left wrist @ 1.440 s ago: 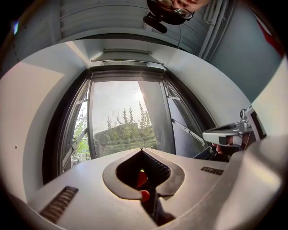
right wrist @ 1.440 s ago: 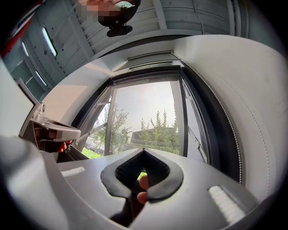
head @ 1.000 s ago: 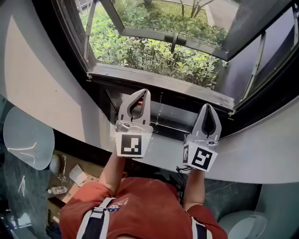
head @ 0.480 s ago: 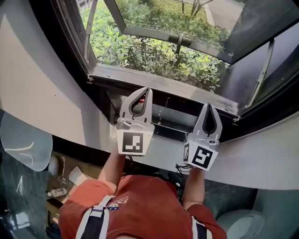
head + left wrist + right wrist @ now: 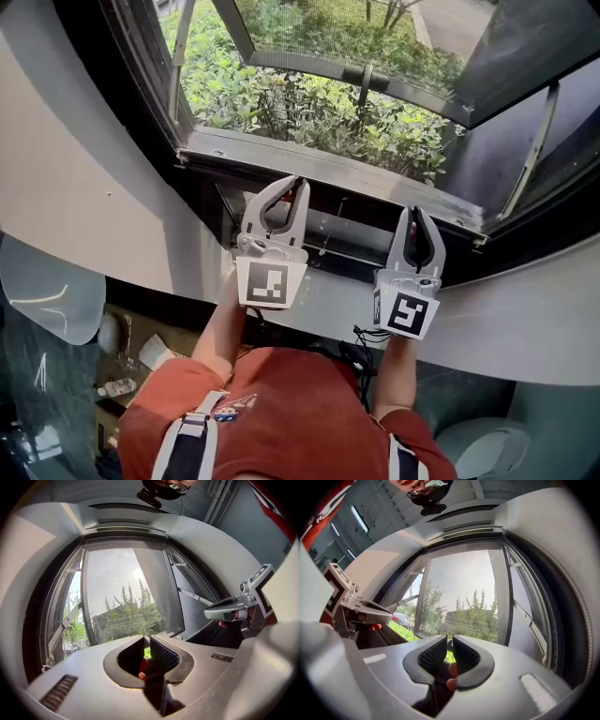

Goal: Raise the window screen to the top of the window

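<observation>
In the head view both grippers point at the bottom of an open window. A pale grey screen bar (image 5: pixel 342 230) lies low behind the sill (image 5: pixel 309 159), with a thin cord hanging from it. My left gripper (image 5: pixel 289 183) (image 5: pixel 147 639) has its tips just over the bar's left part. My right gripper (image 5: pixel 415 214) (image 5: pixel 450 638) is over the bar's right part. The jaws of both have just been opening and now stand a narrow gap apart with nothing between them. Fine mesh (image 5: pixel 126 597) shows across the window opening in the left gripper view.
An outward-opened sash (image 5: pixel 356 75) and a metal stay arm (image 5: pixel 530 141) frame the opening, with green shrubs (image 5: pixel 309 112) outside. A curved white wall (image 5: pixel 75 187) surrounds the window. Below me are a white round object (image 5: pixel 52 281) and floor clutter.
Both pairs of jaws, closed in the earlier frames, now stand slightly apart. Both grippers have shifted a little toward the window's lower frame.
</observation>
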Motion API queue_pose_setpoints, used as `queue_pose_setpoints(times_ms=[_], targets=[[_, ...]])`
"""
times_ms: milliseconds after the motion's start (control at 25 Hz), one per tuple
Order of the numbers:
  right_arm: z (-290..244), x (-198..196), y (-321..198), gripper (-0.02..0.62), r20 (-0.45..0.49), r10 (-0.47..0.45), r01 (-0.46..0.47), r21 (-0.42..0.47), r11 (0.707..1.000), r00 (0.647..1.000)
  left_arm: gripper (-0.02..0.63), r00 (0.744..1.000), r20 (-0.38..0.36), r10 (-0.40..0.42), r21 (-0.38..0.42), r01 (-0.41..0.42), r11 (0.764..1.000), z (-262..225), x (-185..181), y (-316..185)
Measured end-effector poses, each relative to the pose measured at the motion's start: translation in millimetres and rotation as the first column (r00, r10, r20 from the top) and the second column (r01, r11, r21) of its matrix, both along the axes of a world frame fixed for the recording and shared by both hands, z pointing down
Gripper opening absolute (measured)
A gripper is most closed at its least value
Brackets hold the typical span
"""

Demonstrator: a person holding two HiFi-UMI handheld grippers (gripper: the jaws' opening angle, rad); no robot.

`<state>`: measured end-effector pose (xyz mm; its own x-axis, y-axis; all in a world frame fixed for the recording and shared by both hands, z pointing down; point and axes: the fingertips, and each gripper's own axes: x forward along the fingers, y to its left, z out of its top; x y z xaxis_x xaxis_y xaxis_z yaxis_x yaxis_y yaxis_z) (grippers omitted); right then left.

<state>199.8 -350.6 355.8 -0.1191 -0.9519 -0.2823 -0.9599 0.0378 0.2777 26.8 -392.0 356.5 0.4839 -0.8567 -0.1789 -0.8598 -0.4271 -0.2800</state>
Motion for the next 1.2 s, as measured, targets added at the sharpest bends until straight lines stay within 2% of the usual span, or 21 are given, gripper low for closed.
queue_pose_setpoints(times_ms=[160, 280, 440, 640, 720, 880, 920, 1080, 1120, 1200], targets=[[7.0, -9.8, -1.0, 0.067, -0.148, -0.040, 0.035, -0.034, 0.999, 0.988, 0.060, 0.989, 0.144, 0.010, 0.016, -0.013, 1.000, 15.4, -1.2, -3.7], [22.3, -9.6, -2.2, 0.099, -0.257, -0.073, 0.044, -0.119, 0.992, 0.964, 0.081, 0.958, 0.287, 0.020, 0.037, -0.032, 0.999, 31.6, -1.8, -5.9], [44.2, -13.7, -5.4, 0.154, -0.409, -0.141, 0.052, -0.222, 0.974, 0.902, 0.112, 0.871, 0.490, 0.023, 0.062, -0.061, 0.996, 52.6, -3.3, -9.8], [65.2, -14.2, -10.8, 0.179, -0.582, -0.169, 0.006, -0.271, 0.962, 0.795, 0.157, 0.748, 0.663, 0.015, 0.067, -0.079, 0.995, 79.1, -8.4, -17.7], [67.7, -13.6, -10.4, 0.179, -0.624, -0.175, -0.007, -0.277, 0.961, 0.762, 0.166, 0.708, 0.706, 0.004, 0.071, -0.077, 0.995, 85.0, -11.5, -20.7], [71.0, -11.2, -9.3, 0.179, -0.668, -0.172, -0.026, -0.276, 0.961, 0.724, 0.169, 0.648, 0.761, -0.024, 0.083, -0.060, 0.995, 88.8, -17.1, -26.2], [71.9, -11.2, -9.3, 0.179, -0.677, -0.170, -0.031, -0.275, 0.961, 0.716, 0.169, 0.624, 0.781, -0.031, 0.084, -0.056, 0.995, 90.7, -18.7, -28.3], [79.3, -9.1, -8.9, 0.179, -0.691, -0.180, -0.050, -0.298, 0.953, 0.700, 0.169, 0.501, 0.861, -0.089, 0.129, -0.047, 0.990, 97.4, -22.9, -35.5], [82.2, -7.6, -9.6, 0.179, -0.699, -0.178, -0.058, -0.300, 0.952, 0.693, 0.169, 0.485, 0.869, -0.099, 0.138, -0.046, 0.989, 97.8, -23.0, -36.2], [89.4, -4.6, -11.9, 0.179, -0.719, -0.183, -0.078, -0.313, 0.947, 0.670, 0.169, 0.478, 0.872, -0.104, 0.142, -0.044, 0.989, 97.6, -23.0, -36.3]])
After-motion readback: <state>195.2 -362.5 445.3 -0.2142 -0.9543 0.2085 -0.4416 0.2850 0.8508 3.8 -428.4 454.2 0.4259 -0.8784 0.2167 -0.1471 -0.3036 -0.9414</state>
